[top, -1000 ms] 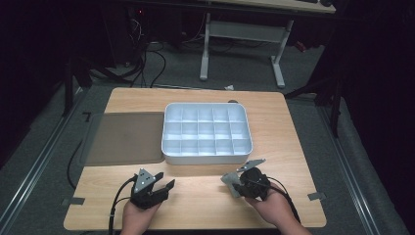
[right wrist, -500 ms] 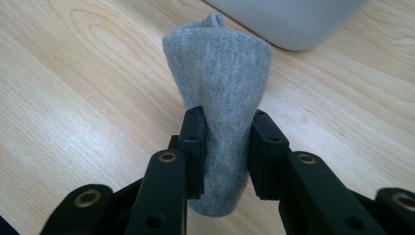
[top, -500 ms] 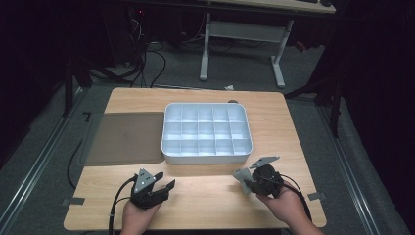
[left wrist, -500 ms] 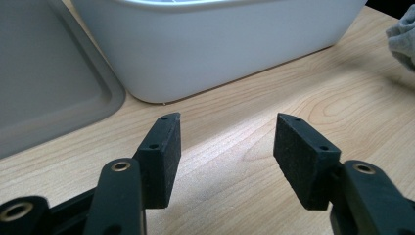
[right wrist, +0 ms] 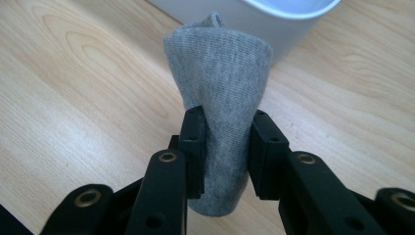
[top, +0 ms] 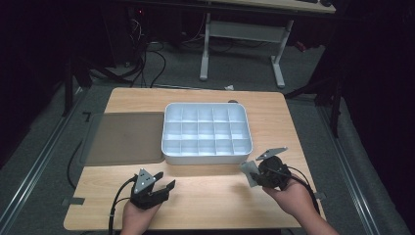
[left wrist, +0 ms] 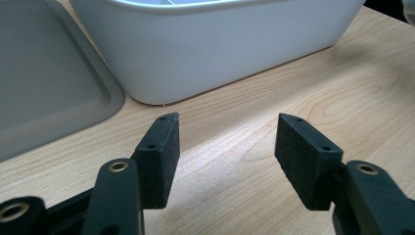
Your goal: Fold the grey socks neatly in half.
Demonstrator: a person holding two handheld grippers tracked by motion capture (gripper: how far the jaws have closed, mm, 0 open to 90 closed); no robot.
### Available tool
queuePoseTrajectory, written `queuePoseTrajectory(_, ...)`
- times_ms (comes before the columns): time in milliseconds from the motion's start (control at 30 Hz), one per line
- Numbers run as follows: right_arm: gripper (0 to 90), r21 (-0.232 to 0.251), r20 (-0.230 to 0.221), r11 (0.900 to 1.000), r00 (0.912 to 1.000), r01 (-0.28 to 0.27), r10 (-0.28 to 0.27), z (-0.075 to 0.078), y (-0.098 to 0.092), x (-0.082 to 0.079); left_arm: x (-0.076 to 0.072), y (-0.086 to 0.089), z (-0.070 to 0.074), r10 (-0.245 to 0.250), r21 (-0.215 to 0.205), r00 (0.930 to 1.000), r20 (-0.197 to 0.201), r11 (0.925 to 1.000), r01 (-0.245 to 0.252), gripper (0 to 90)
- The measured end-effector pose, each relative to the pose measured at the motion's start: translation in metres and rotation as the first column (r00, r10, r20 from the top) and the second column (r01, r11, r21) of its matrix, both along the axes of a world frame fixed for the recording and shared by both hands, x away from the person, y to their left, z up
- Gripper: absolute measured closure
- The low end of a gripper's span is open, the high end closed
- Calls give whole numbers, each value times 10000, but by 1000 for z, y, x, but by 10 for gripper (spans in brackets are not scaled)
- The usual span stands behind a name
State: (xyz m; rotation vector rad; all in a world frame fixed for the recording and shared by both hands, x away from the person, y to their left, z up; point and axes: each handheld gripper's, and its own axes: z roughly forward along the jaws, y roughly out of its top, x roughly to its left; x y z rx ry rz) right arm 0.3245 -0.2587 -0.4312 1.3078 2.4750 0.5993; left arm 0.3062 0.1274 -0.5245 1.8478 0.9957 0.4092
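My right hand-held gripper (right wrist: 222, 152) is clamped on a rolled grey sock (right wrist: 220, 98), its pads pressing both sides of the roll, which sticks up past the jaw tips toward the white compartment tray (top: 171, 147) just ahead of it. My left hand-held gripper (left wrist: 227, 147) has just been opening and stands wide with nothing between its jaws, resting low over the table (left wrist: 318, 88). The tray's wall is close in front of it, and the flat grey lid (left wrist: 44, 73) lies ahead to its left.

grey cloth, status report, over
Right gripper shut on the grey cloth, near the white tray. Left gripper open, nothing between its jaws. Nothing blocks the tray.
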Motion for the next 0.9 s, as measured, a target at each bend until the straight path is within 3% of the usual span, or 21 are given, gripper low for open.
queuePoseTrajectory(367,717,145,-37,9997,9998,176,-176,26,1,24,0,1,0,-52,-35,10000,-20,10000,52,428)
queuePoseTrajectory(633,716,85,-101,9994,9994,328,-328,36,7,44,-1,0,0,-81,-23,10000,-11,10000,81,428)
queuePoseTrajectory(900,716,-400,-121,9978,9985,533,-538,43,18,70,-1,-1,0,-142,5,9999,22,9999,142,428)
